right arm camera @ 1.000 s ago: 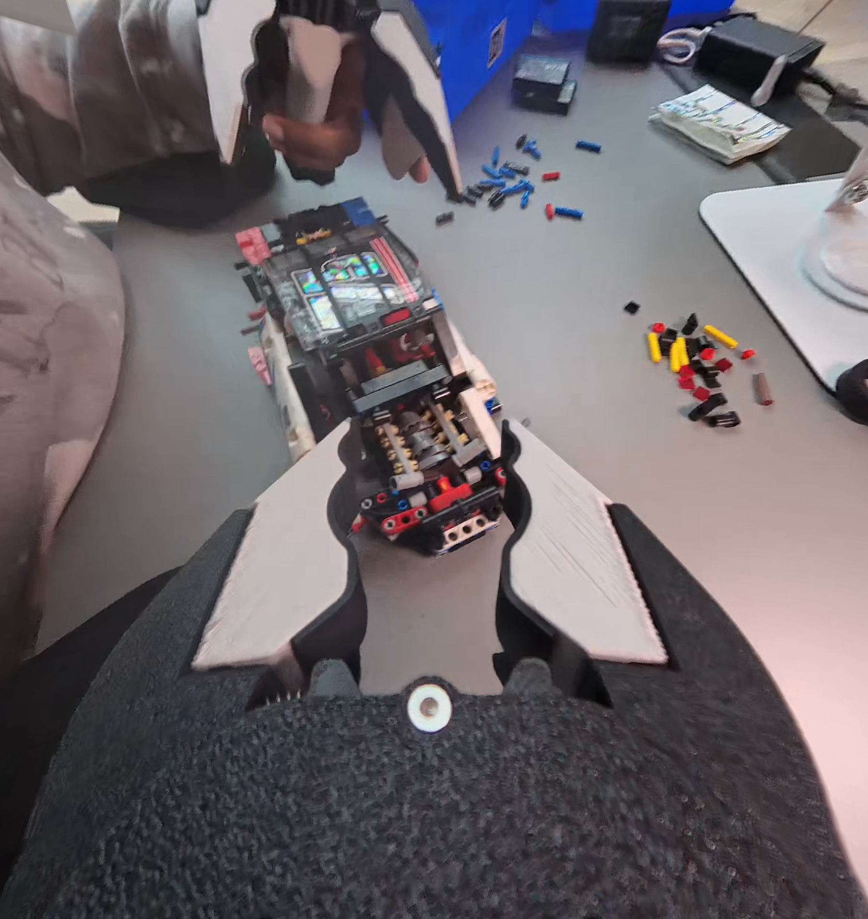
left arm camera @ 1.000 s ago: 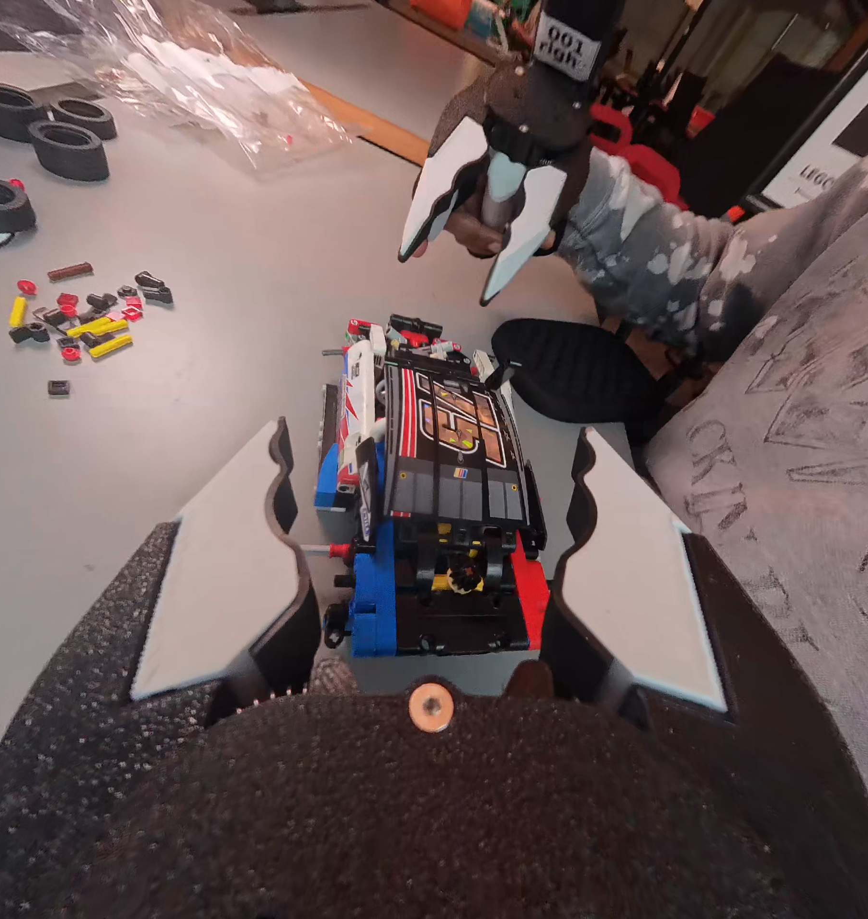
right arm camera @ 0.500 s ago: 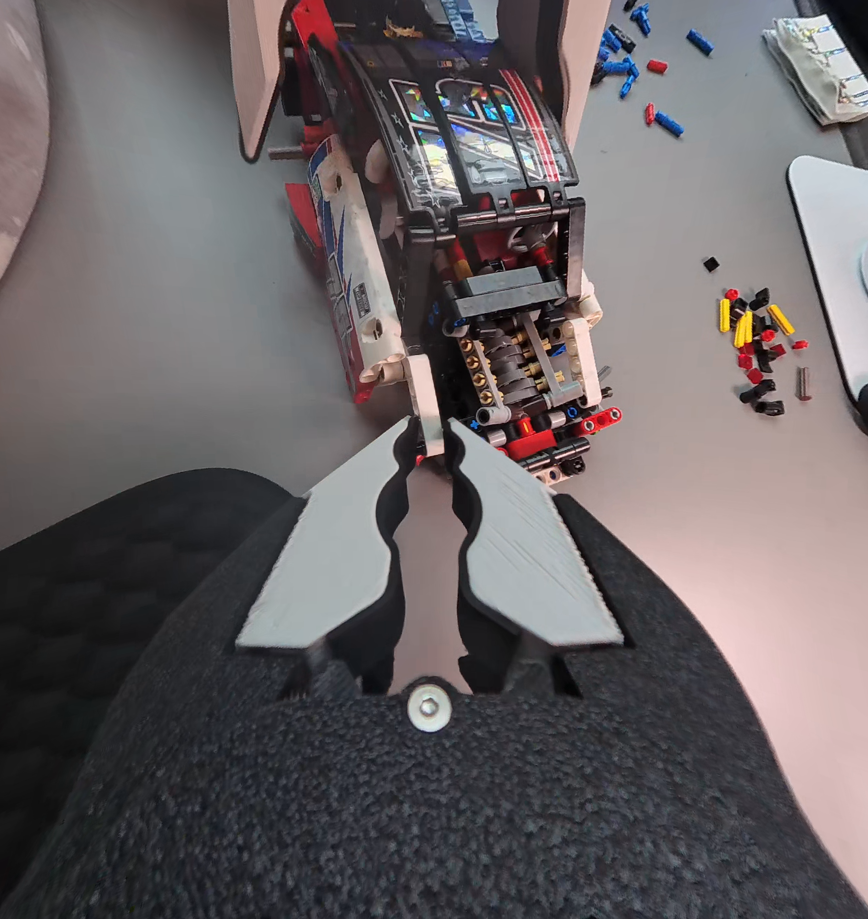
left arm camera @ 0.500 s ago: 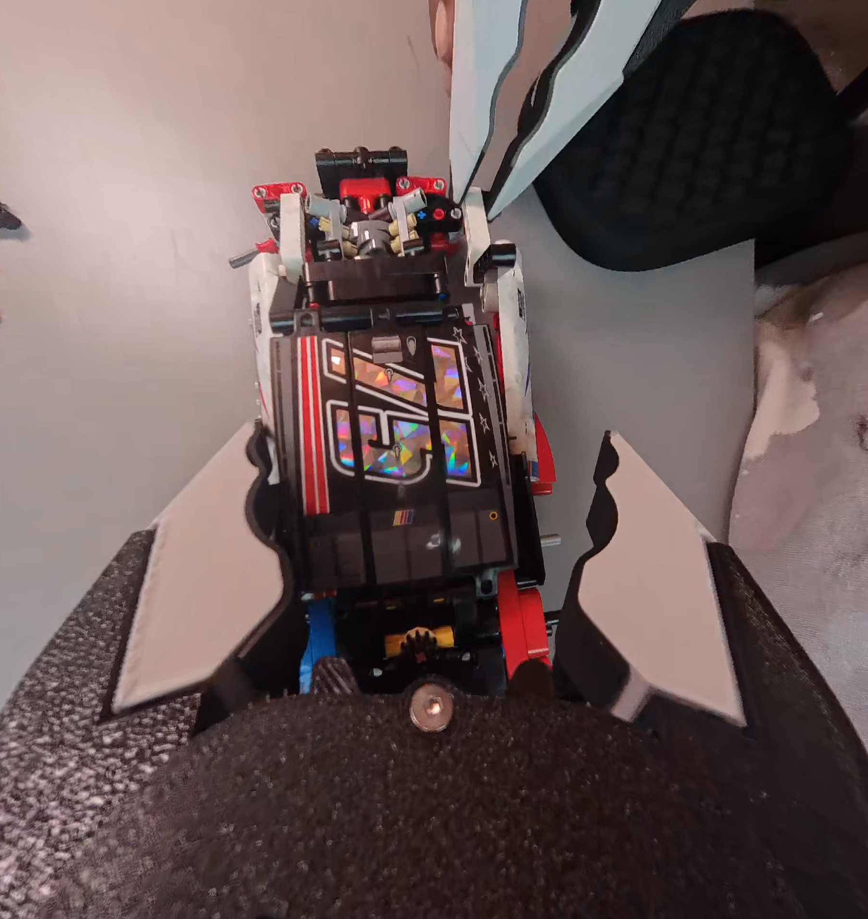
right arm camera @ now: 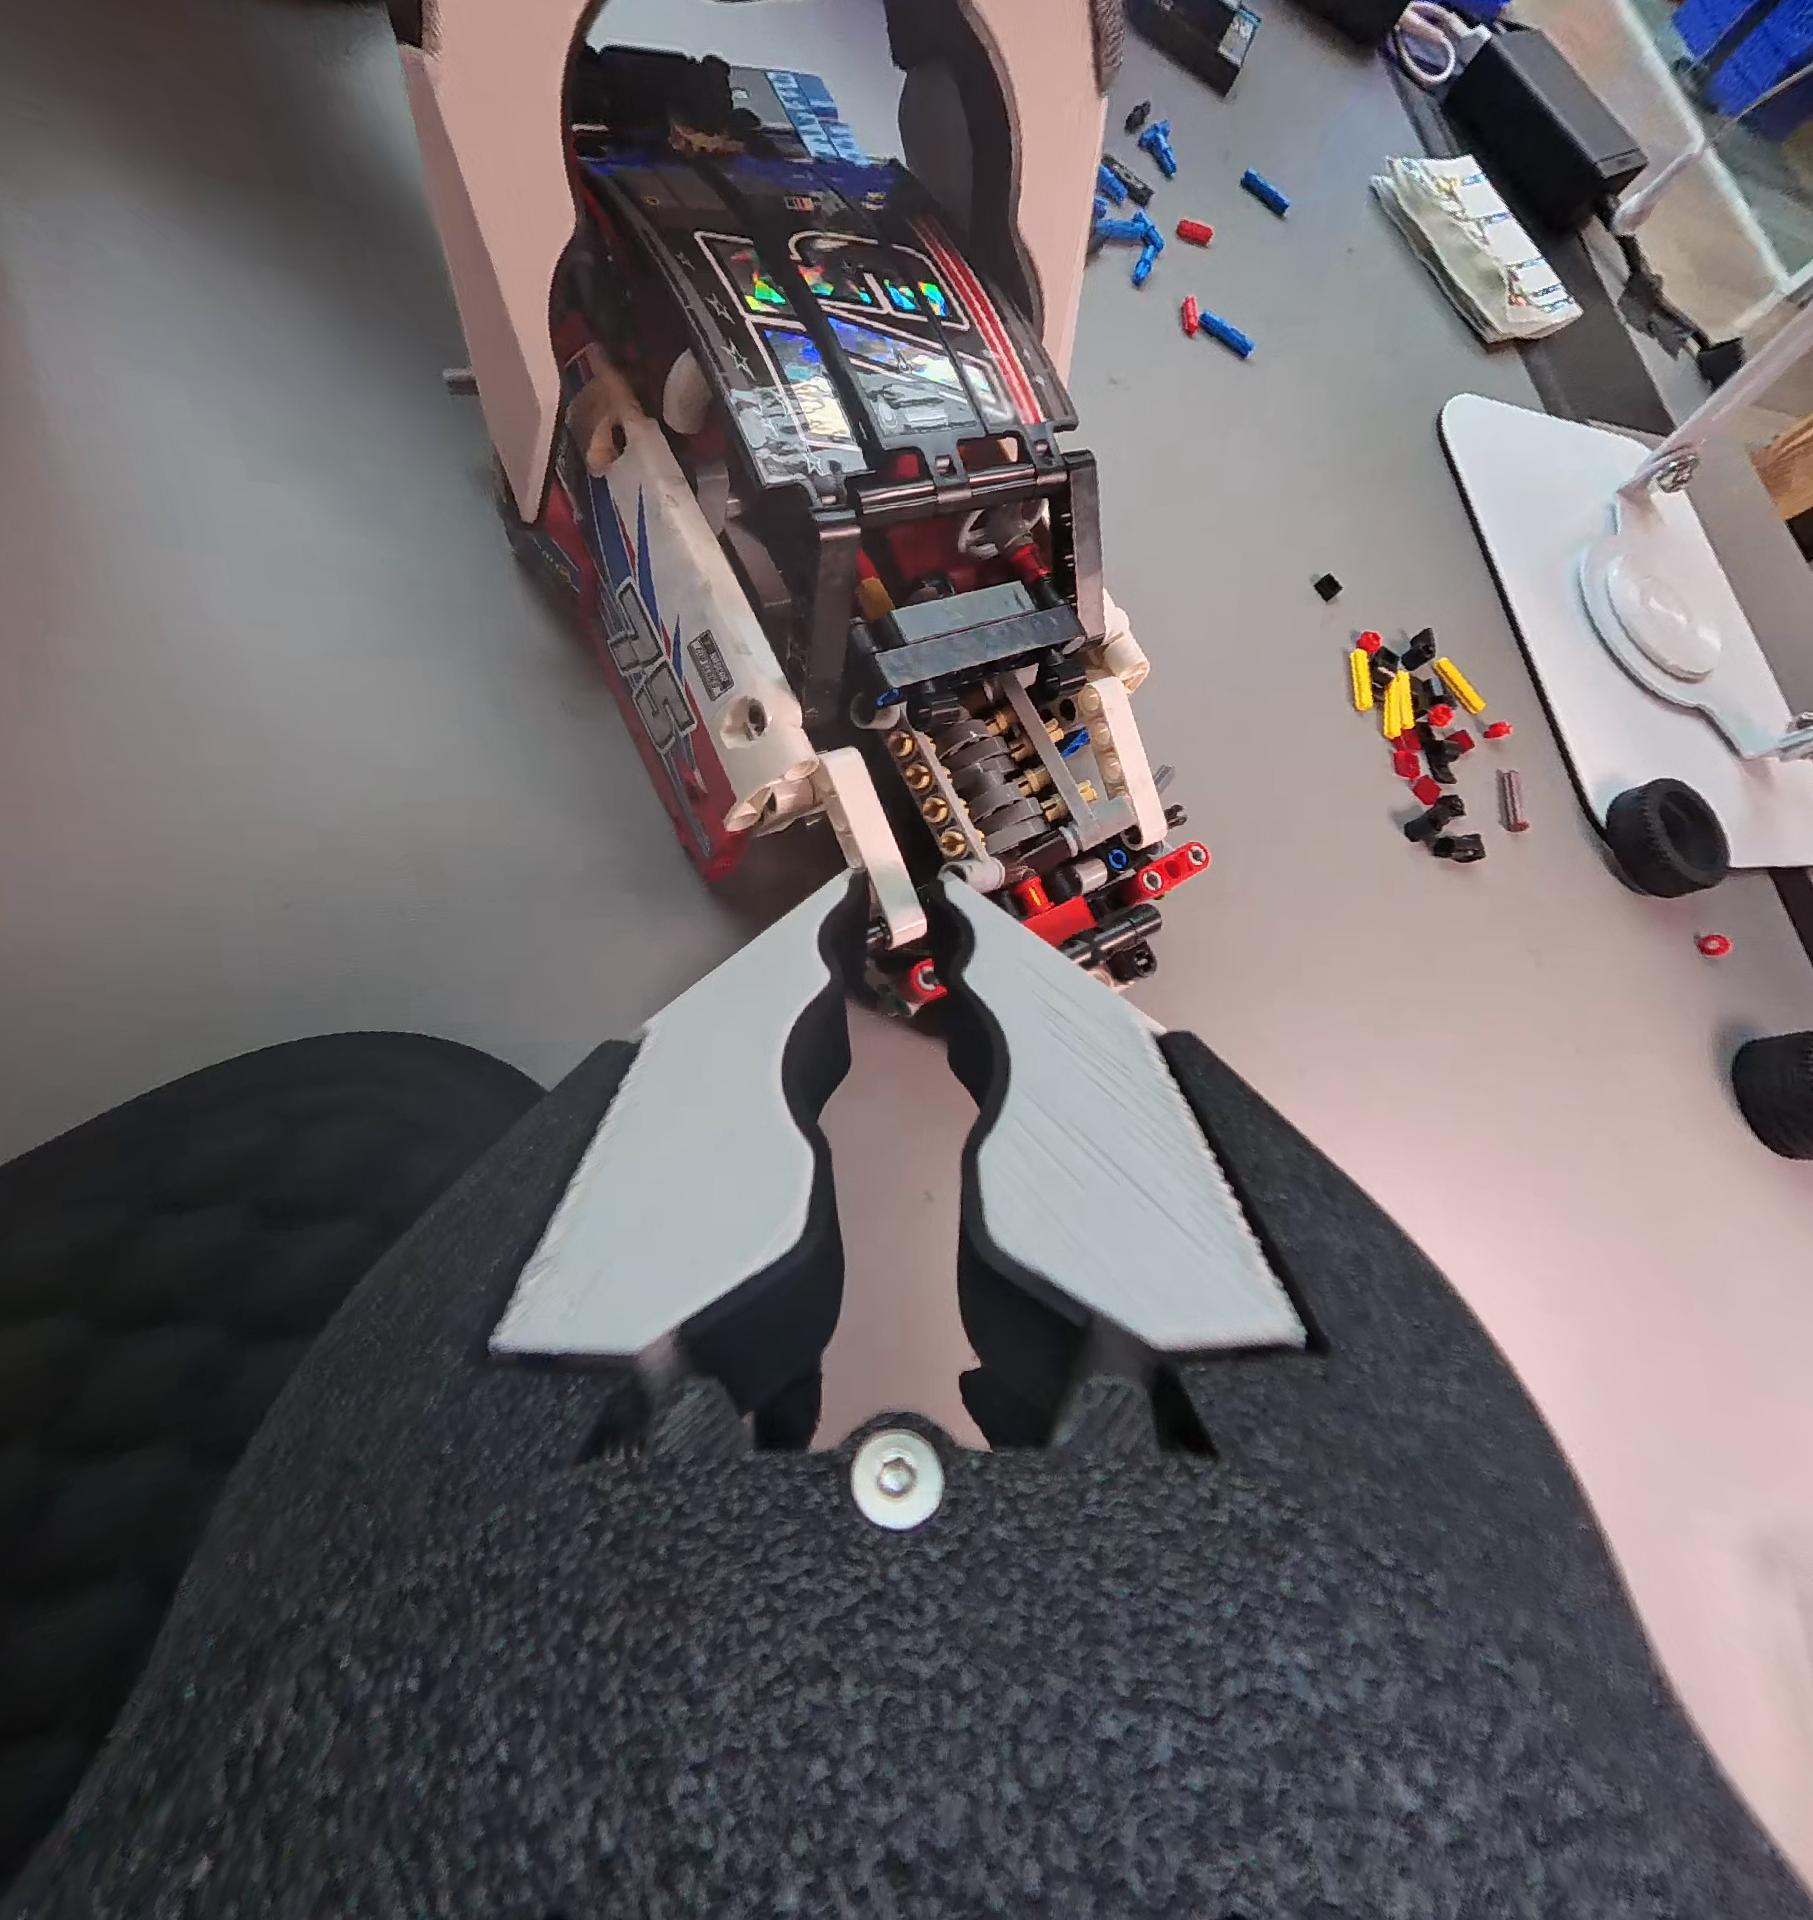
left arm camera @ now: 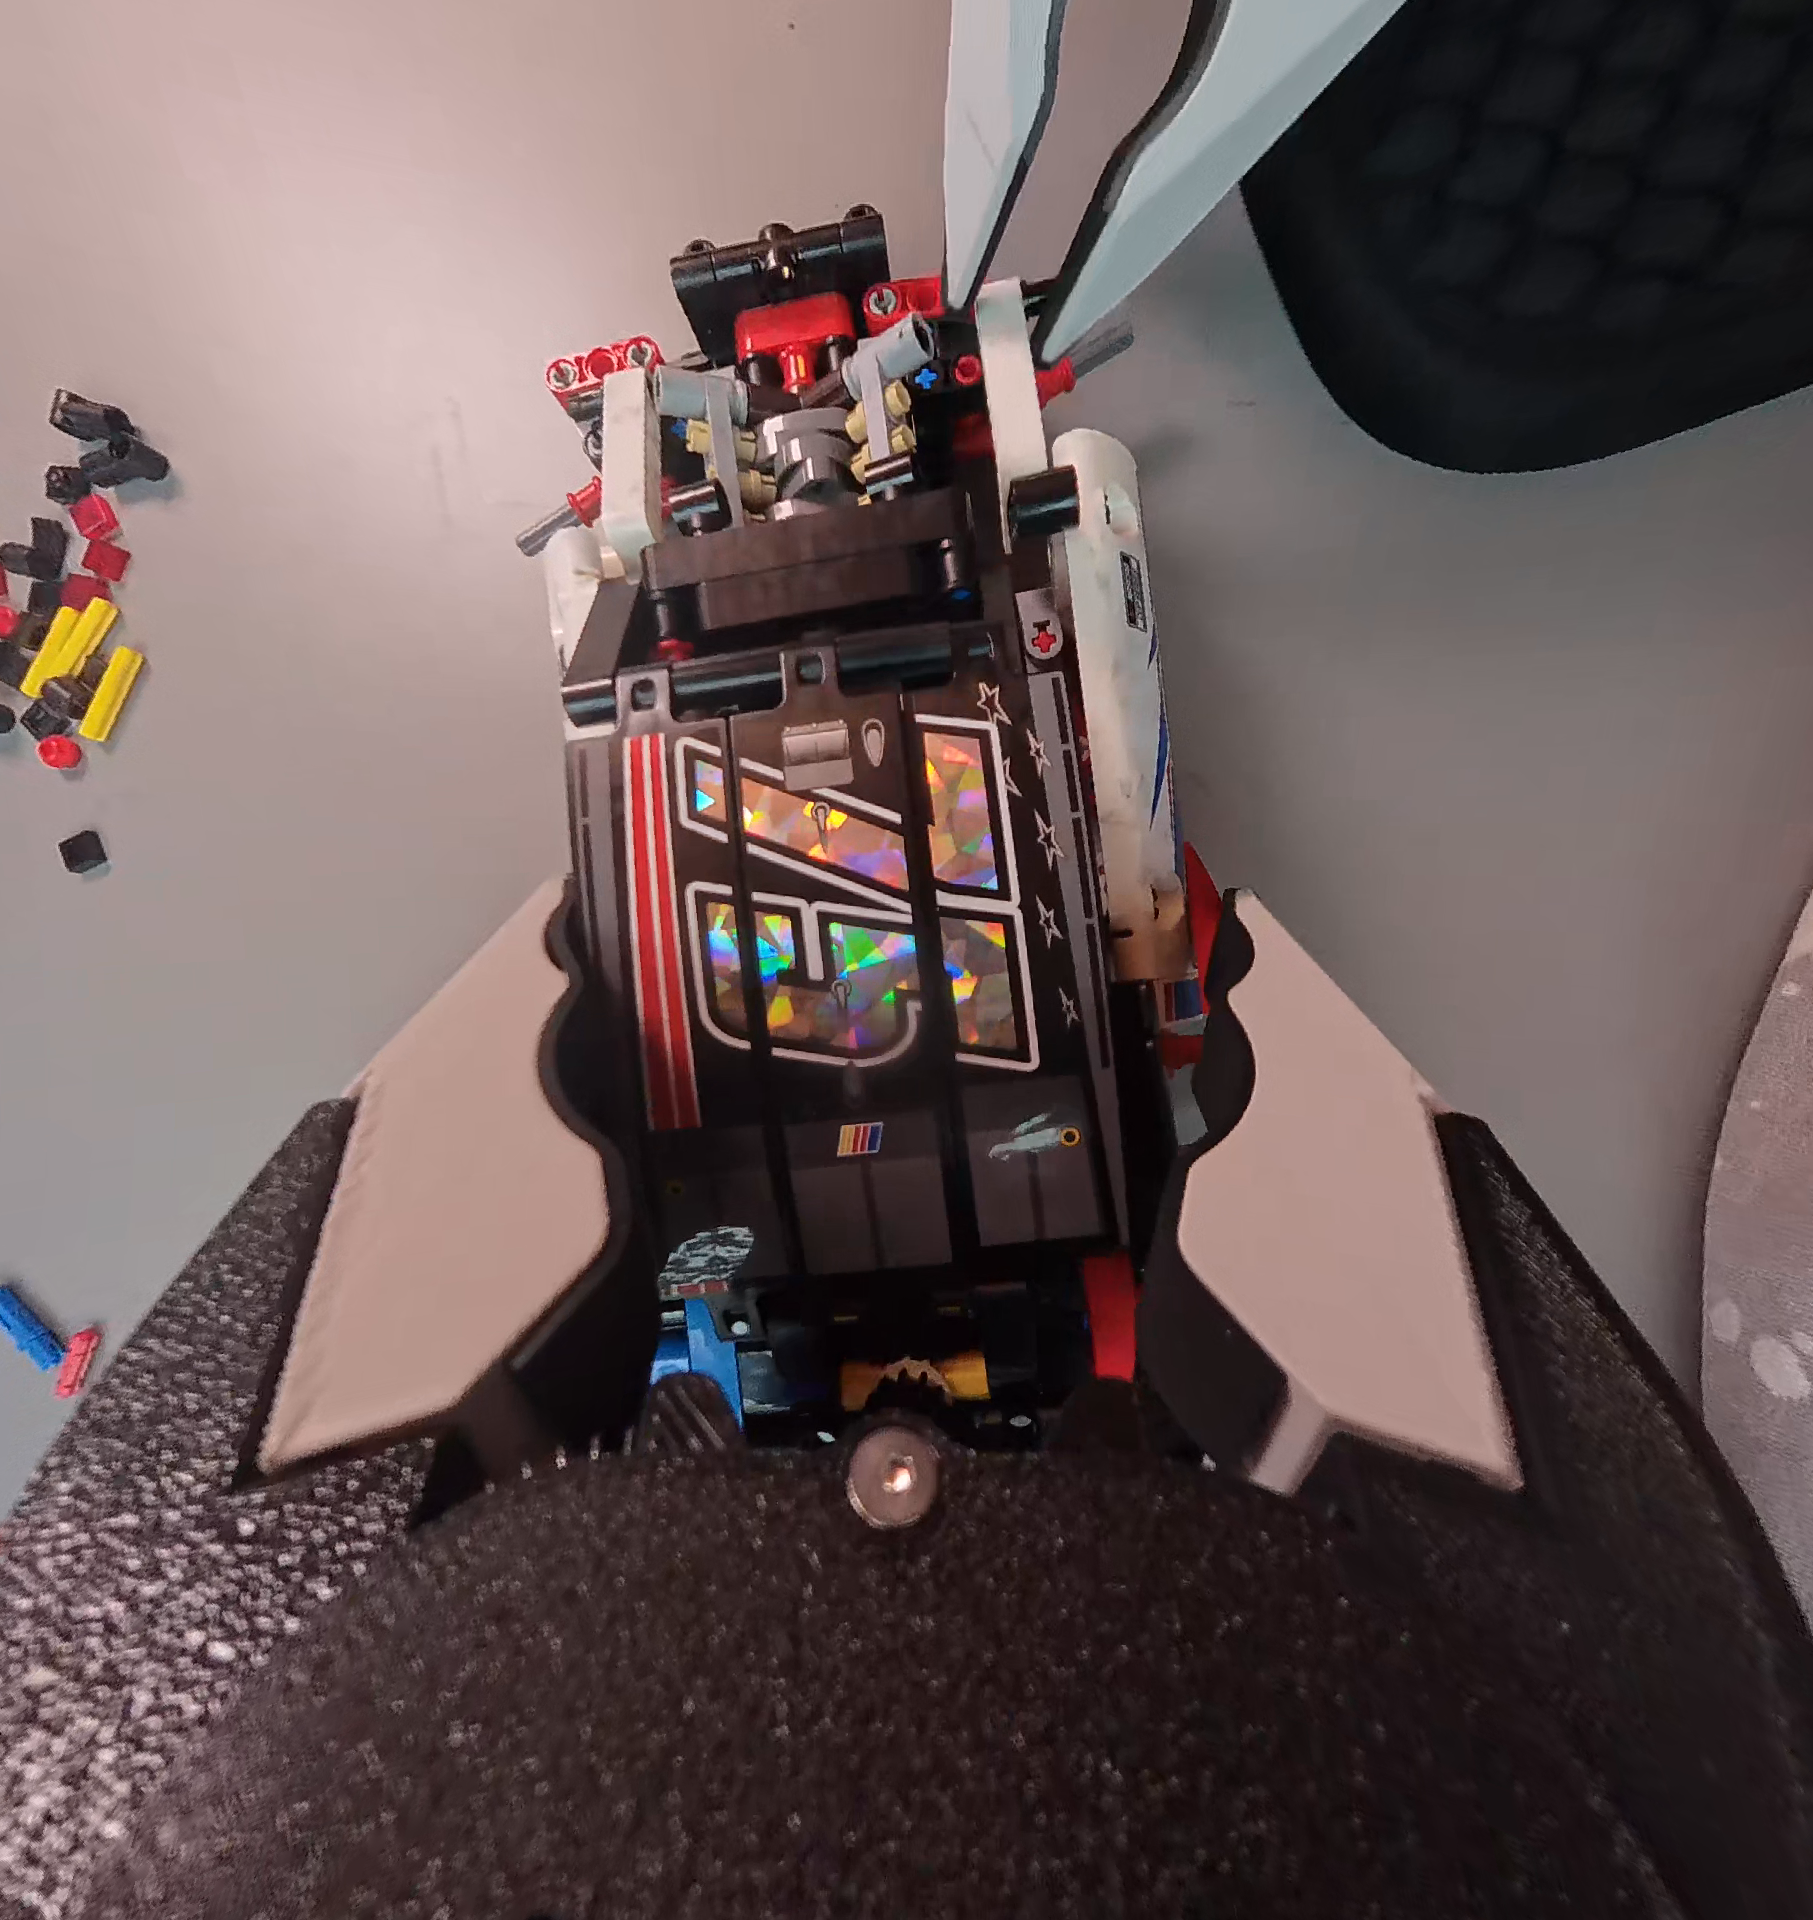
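Left gripper (left arm camera: pixel 886 997) straddles brick car (left arm camera: pixel 860 935), contact hidden; right gripper (right arm camera: pixel 897 899) pinches white beam (right arm camera: pixel 881 852).

The near end of the toy car (left arm camera: pixel 850 935) disappears under the left tongs' (left arm camera: pixel 886 1049) black housing in the left wrist view, so its blue and red lower parts show only in slivers, and whether the pads (left arm camera: pixel 590 1101) actually press its sides cannot be told. The right tongs (left arm camera: pixel 1016 312) enter that view from the top edge with only their fingertips visible, and the black cushion (left arm camera: pixel 1567 229) is cut off at the far right corner. In the right wrist view the left tongs are cropped at the top, a black tyre (right arm camera: pixel 1806 1107) is cut by the right edge, and the scattered small pieces (right arm camera: pixel 1421 717) on the tabletop (right arm camera: pixel 258 520) are too tiny to identify.
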`<state>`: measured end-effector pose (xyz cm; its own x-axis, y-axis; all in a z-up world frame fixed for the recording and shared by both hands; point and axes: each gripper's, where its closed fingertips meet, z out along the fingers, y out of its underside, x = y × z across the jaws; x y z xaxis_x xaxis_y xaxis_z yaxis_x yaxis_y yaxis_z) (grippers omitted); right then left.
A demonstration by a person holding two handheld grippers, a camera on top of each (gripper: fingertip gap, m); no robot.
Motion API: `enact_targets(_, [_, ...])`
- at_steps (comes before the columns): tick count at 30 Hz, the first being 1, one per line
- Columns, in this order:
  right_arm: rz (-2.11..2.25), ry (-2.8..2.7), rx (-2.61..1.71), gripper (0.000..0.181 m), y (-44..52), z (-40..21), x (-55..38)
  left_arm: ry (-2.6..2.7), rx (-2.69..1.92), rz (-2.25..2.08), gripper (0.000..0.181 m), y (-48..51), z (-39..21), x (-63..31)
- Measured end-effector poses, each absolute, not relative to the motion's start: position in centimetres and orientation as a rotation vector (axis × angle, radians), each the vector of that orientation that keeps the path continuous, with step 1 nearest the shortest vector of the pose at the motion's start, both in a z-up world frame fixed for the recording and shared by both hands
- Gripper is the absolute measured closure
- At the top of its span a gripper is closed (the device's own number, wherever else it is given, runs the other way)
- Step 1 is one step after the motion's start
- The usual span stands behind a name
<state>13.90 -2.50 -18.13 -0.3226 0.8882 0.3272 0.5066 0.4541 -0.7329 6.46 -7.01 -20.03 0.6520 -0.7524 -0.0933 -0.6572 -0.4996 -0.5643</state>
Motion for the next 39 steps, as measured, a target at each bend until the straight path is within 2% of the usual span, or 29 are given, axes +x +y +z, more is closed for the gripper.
enact_targets(1, [0.699,-1.969,-1.16,0.17,-2.7,-17.6,14.2,1.09,-2.301,-0.222,0.067,-7.0,-20.0,6.5])
enact_targets(4, [0.787,-2.017,-1.163,0.157,-4.5,-16.9,15.3,1.069,-2.299,-0.232,0.069,-6.9,-19.9,6.5])
enact_targets(10, [0.566,-2.065,-1.108,0.13,-5.2,-19.6,13.9,1.094,-2.288,-0.263,0.067,-7.0,-19.8,6.7])
enact_targets(17, [0.531,-2.005,-1.079,0.134,-4.9,-19.7,12.4,1.009,-2.335,-0.524,0.054,-6.8,-19.8,6.5])
enact_targets(29, [0.548,-1.936,-1.029,0.135,-4.1,-19.7,12.1,1.076,-2.345,-0.602,0.058,-7.1,-20.1,6.8])
enact_targets(31, [0.553,-1.93,-1.032,0.135,-4.0,-19.7,12.1,1.045,-2.341,-0.608,0.066,-6.8,-20.0,6.6])
enact_targets(39, [0.553,-1.947,-1.003,0.135,-3.9,-19.7,12.0,1.044,-2.326,-0.616,0.065,-6.9,-20.0,6.6])
